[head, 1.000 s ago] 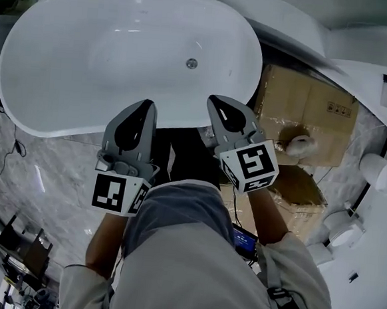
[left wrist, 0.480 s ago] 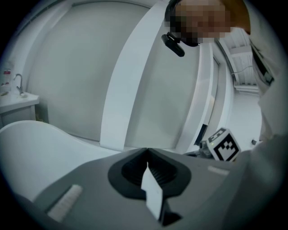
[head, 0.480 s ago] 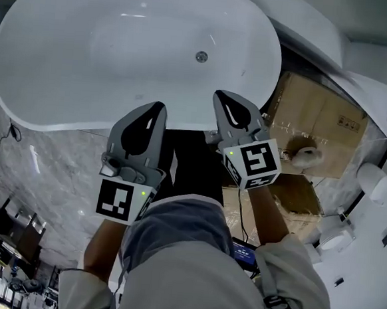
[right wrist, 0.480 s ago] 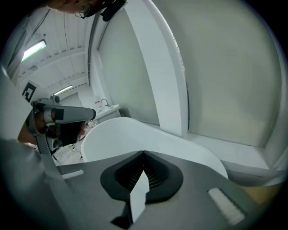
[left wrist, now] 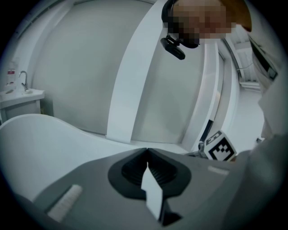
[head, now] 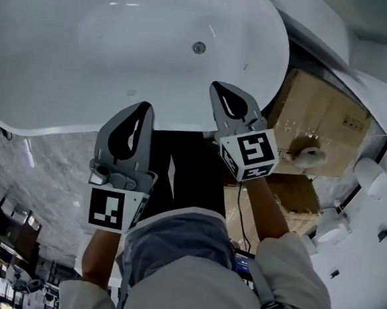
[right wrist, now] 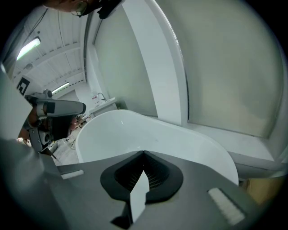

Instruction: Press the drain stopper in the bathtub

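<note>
The white bathtub (head: 88, 55) fills more of the head view than half a second ago, its rim reaching further right toward the cardboard box (head: 323, 121). The left gripper (head: 144, 108) sits lower in the frame than before, and the right gripper (head: 220, 87) is nearly where it was. Both hang over the tub's near rim with jaws pressed together and nothing between them. The round metal drain stopper (head: 199, 47) lies on the tub floor, well apart from both, slightly higher in view.

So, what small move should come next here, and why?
Probably move the right gripper forward and down toward the drain stopper on the bathtub floor: its jaws are shut, good for pressing, it appears nearer than the left gripper, and neither touches it.
</note>
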{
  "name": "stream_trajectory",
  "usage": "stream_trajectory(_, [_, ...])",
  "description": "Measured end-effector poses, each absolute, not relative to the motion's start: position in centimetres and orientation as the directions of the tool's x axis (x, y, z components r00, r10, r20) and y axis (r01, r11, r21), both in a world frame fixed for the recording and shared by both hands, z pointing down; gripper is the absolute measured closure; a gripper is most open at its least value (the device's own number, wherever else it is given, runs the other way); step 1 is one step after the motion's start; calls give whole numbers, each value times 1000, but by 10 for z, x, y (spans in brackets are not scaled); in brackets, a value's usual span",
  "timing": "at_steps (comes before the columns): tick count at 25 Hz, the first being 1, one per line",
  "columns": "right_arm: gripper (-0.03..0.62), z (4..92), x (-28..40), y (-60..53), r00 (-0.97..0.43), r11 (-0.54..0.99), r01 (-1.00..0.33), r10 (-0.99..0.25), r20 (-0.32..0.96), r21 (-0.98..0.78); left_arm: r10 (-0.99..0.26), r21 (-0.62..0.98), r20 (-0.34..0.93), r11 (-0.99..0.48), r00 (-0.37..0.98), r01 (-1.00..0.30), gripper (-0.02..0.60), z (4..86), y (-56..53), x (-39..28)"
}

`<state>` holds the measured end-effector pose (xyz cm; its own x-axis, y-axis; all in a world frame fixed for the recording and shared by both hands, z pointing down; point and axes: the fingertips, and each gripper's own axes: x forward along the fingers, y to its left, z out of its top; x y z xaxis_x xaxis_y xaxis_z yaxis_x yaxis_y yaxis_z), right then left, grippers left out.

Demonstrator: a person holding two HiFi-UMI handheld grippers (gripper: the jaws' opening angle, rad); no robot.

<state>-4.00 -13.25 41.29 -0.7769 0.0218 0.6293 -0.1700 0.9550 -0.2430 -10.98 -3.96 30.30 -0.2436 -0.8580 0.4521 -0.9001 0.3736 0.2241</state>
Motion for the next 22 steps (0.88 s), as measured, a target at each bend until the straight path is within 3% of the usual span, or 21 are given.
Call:
stream_trajectory(14, [594, 499, -52, -151, -759, 941, -243, -34, 650, -234, -848, 275, 460, 418, -264, -866, 581, 369, -34, -131])
stream_trajectory(22, [594, 551, -59, -148, -735, 943, -225, 0, 678, -243, -837, 252, 484, 413, -255, -875, 581, 406, -31, -138])
